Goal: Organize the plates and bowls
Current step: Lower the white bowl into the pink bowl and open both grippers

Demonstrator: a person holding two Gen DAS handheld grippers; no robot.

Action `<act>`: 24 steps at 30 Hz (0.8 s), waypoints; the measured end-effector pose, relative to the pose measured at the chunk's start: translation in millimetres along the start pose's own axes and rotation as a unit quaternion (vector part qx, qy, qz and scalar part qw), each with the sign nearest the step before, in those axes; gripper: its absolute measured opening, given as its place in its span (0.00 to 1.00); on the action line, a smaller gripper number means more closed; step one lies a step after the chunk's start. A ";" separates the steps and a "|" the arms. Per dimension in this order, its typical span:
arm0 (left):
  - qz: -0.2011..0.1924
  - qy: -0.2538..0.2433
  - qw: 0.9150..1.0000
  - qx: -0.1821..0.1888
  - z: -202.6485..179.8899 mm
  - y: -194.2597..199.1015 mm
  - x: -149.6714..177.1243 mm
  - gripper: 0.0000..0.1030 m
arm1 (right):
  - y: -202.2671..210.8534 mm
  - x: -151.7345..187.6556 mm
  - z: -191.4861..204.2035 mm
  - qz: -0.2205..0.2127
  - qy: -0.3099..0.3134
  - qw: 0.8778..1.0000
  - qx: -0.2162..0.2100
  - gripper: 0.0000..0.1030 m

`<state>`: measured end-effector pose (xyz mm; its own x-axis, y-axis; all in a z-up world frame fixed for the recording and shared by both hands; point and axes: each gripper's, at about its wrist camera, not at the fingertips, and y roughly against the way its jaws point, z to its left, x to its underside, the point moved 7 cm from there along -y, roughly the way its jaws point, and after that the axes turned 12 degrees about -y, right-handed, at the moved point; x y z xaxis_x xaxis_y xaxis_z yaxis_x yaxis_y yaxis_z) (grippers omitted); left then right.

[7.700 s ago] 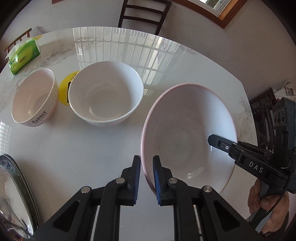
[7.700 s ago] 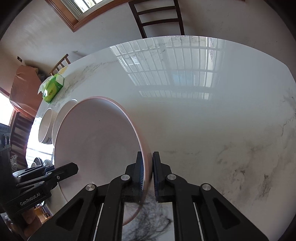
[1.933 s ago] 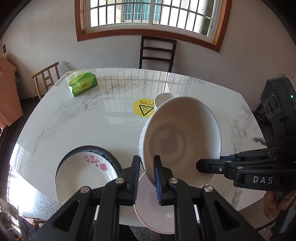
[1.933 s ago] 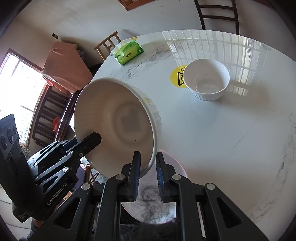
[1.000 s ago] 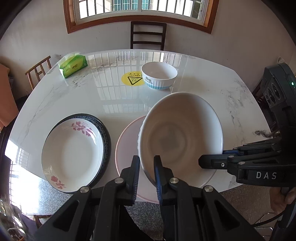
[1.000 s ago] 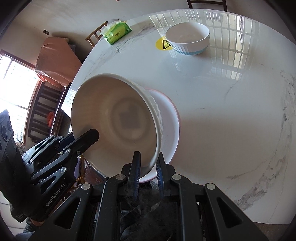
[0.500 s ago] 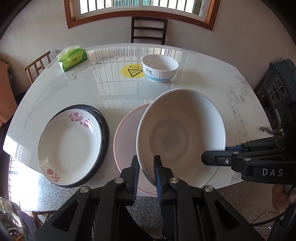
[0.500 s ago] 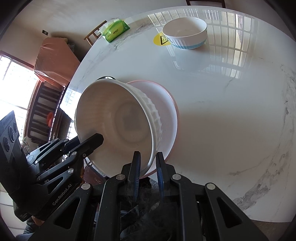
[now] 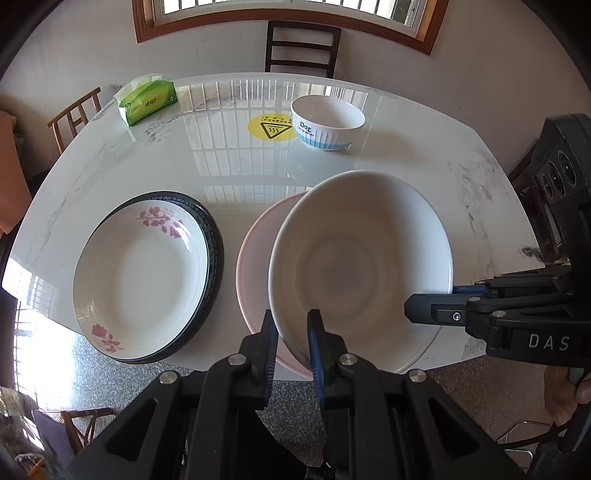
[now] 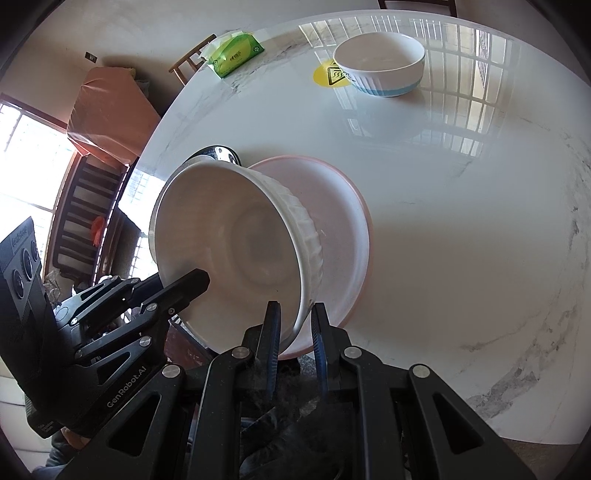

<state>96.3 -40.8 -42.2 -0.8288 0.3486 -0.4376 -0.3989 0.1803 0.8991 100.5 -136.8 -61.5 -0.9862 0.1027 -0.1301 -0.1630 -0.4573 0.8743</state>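
A: Big white bowl (image 9: 360, 258), held tilted just above the pink plate (image 9: 258, 240) near the front edge of the table (image 9: 229, 155). Touching the plate or not, hard to tell.

B: And the grip?

A: Left claw (image 9: 291, 338) pinching the near rim, one finger inside, one outside. Right claw (image 10: 295, 326) pinching the rim on the opposite side, likewise.

B: Handling?

A: Probably glazed ceramic: stiff, fairly heavy, slick, likely to chip if knocked against the plate. Ribbed outer wall (image 10: 308, 236) maybe a little kinder to a pad than the smooth inside. Rim the only sensible hold; two opposite pinches to keep the tilt in check. Best set down level and gently, centred on the plate.

B: Surface?

A: Polished white marble, very glossy, window bars mirrored in it. Slippery for anything put down carelessly. Plate close to the edge, so little margin there.

B: Else on the table?

A: Flowered plate (image 9: 142, 273) stacked on a dark-rimmed one, just beside the pink plate. Small bowl (image 9: 327, 122) with a blue band farther back, next to a yellow warning sticker (image 9: 271, 127). Green tissue pack (image 9: 147, 98) at the far left corner.

B: Room?

A: Wood-framed window (image 9: 280, 11), dark chair (image 9: 303, 46) behind the table, pale walls, speckled floor below.
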 end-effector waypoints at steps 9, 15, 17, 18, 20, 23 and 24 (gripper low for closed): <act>0.007 -0.006 1.000 -0.001 -0.7 -3.6 -1.4 0.17 | -1.1 -0.5 -1.9 0.007 -0.009 1.000 0.004 0.16; 0.023 -0.003 1.000 0.007 0.1 -10.6 0.7 0.17 | -2.9 -0.8 -3.8 0.011 -0.015 1.000 0.002 0.16; 0.028 -0.005 1.000 0.004 -1.1 -12.9 1.0 0.17 | -3.8 0.2 -4.7 0.013 -0.017 1.000 0.002 0.16; 0.032 -0.006 0.999 0.003 -1.4 -14.2 1.4 0.18 | -4.0 0.5 -5.3 0.014 -0.018 1.000 0.002 0.16; 0.034 -0.011 0.999 -0.006 -1.1 -15.0 1.4 0.19 | -4.3 -0.2 -5.9 0.015 -0.021 1.000 0.000 0.16; 0.031 -0.013 0.999 -0.005 -0.6 -14.8 0.5 0.25 | -4.1 -2.6 -7.1 0.011 -0.024 1.000 0.001 0.18; 0.027 -0.014 0.999 -0.011 0.2 -13.4 -0.4 0.26 | -3.2 -3.7 -7.3 0.007 -0.023 1.000 0.004 0.19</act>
<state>102.1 -43.2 -54.0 -0.8382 0.3832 -0.3881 -0.3622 0.1408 0.9214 104.5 -142.2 -67.2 -0.9859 0.1375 -0.0954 -0.1481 -0.4518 0.8797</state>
